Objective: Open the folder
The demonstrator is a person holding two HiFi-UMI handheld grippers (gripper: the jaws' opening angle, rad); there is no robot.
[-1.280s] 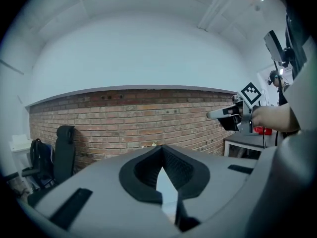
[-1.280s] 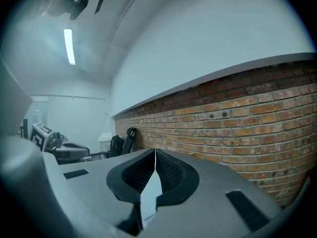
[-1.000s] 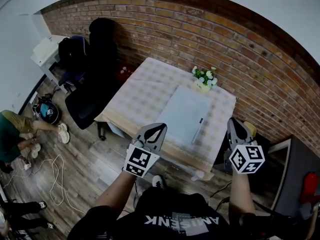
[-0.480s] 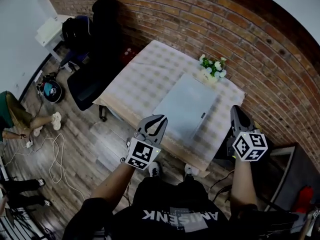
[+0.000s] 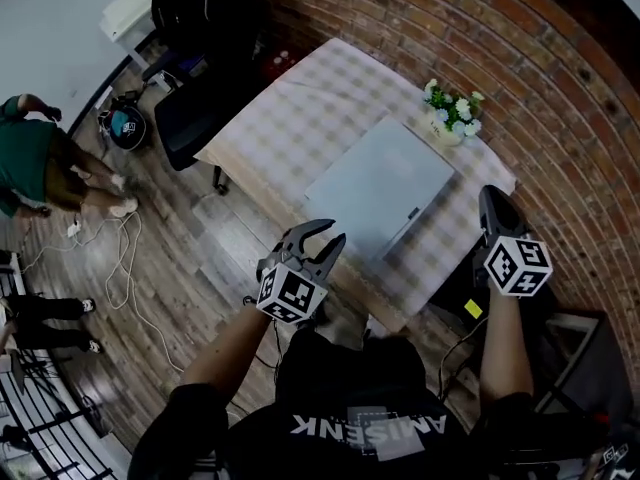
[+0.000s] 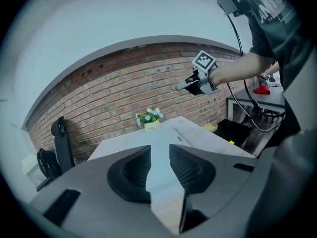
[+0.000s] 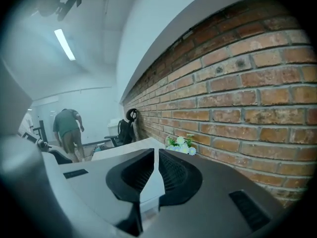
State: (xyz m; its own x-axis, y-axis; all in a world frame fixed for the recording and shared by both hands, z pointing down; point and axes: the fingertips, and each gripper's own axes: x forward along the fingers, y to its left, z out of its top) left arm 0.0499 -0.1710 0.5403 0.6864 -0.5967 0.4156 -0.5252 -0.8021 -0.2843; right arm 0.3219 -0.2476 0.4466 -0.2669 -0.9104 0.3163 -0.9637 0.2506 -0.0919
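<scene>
A pale grey-blue folder [image 5: 385, 180] lies closed and flat on the checked tablecloth [image 5: 290, 118], with a small dark clasp on its near right edge. My left gripper [image 5: 322, 238] hovers at the table's near edge, just short of the folder's near left corner. Its jaws are opening, with a clear gap and nothing between them [image 6: 159, 158]. My right gripper [image 5: 493, 198] is off the table's right end, beside the brick wall, shut and empty [image 7: 156, 171]. The left gripper view shows the folder [image 6: 190, 133] ahead and the right gripper [image 6: 194, 85] raised beyond it.
A small pot of white flowers [image 5: 452, 116] stands behind the folder, near the brick wall [image 5: 560, 98]. A black chair [image 5: 195, 118] sits left of the table. A person in green [image 5: 28, 163] bends over on the wooden floor, near loose cables [image 5: 110, 258].
Both grippers have sunk lower, toward the table's near edge and right end. The left jaws, shut before, now stand apart. The right jaws remain shut.
</scene>
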